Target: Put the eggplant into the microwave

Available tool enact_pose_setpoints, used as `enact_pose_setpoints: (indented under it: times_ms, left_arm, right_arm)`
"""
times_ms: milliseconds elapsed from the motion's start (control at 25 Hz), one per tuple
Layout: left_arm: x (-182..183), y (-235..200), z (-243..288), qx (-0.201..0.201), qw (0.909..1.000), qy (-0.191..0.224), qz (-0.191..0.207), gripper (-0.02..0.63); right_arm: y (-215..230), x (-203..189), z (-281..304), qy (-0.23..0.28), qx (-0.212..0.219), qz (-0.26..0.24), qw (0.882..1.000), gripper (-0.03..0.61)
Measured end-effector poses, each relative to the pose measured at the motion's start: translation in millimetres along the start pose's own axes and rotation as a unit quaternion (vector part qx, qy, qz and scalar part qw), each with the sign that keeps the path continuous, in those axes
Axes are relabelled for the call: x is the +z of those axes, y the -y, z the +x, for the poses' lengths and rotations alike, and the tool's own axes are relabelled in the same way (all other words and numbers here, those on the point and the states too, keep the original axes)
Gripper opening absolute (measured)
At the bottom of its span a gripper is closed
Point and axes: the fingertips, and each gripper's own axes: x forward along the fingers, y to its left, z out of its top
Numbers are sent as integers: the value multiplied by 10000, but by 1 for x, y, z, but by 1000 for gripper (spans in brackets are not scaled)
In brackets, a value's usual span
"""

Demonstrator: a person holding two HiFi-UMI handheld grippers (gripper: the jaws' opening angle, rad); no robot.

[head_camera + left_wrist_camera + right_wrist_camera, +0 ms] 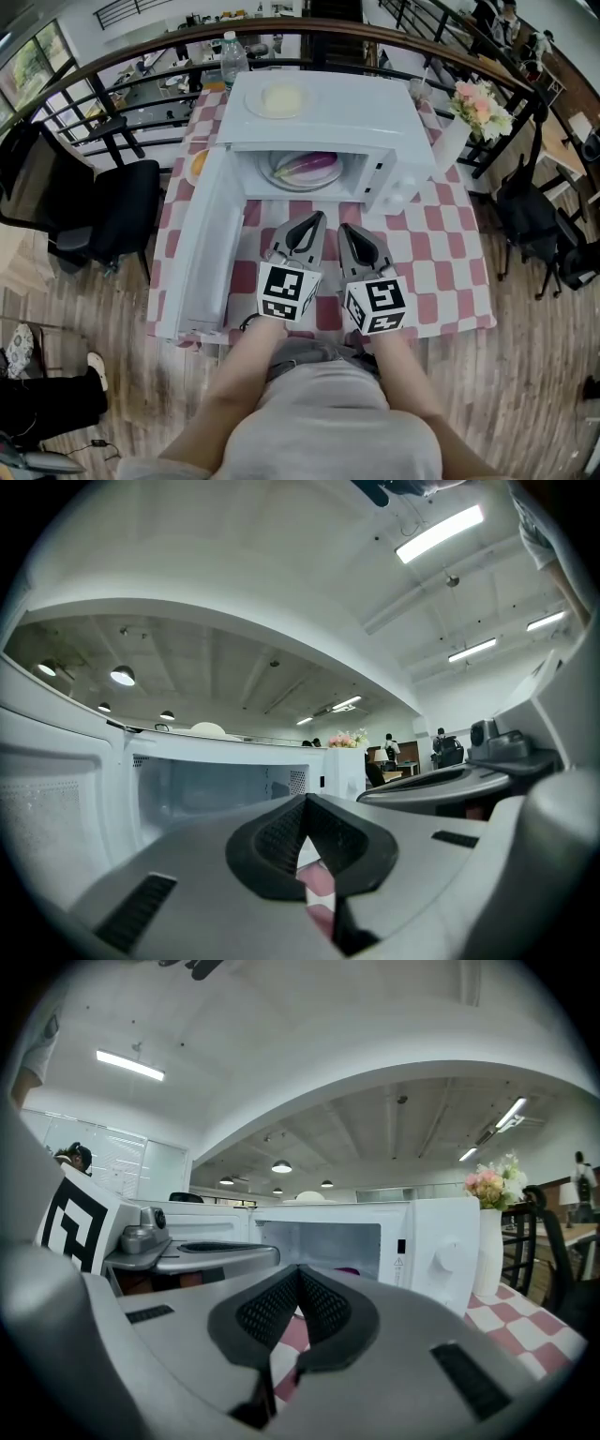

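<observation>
The purple eggplant (312, 165) lies on a plate inside the white microwave (328, 117), whose door (199, 246) hangs open to the left. Both grippers hover side by side over the checked table in front of the opening, pointing at it. My left gripper (310, 221) is shut with nothing in it, and its dark pads (281, 832) meet. My right gripper (349, 231) is also shut and empty. In the right gripper view, a sliver of the eggplant (348, 1270) shows in the cavity beyond the closed gripper (298, 1277). The left gripper view looks past the left gripper (305, 808) into the microwave (211, 789).
A plate with a pale yellow item (277, 100) rests on the microwave's top. A water bottle (232, 56) stands behind it, and a vase of flowers (476, 107) to the right. A plate with something orange (196, 166) sits behind the door. A black chair (117, 214) is left of the table.
</observation>
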Motion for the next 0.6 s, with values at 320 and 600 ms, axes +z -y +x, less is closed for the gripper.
enact_pose_setpoints:
  times_ms: [320,600]
  left_arm:
    - [2,1,-1,8,10000,0,-6,2]
    - [4,1,-2,6,10000,27,-82,2]
  right_arm:
    - [-1,0,-1,25,-14,-21,10000,23]
    - [-1,2,-2,30,-49,-57,10000,23]
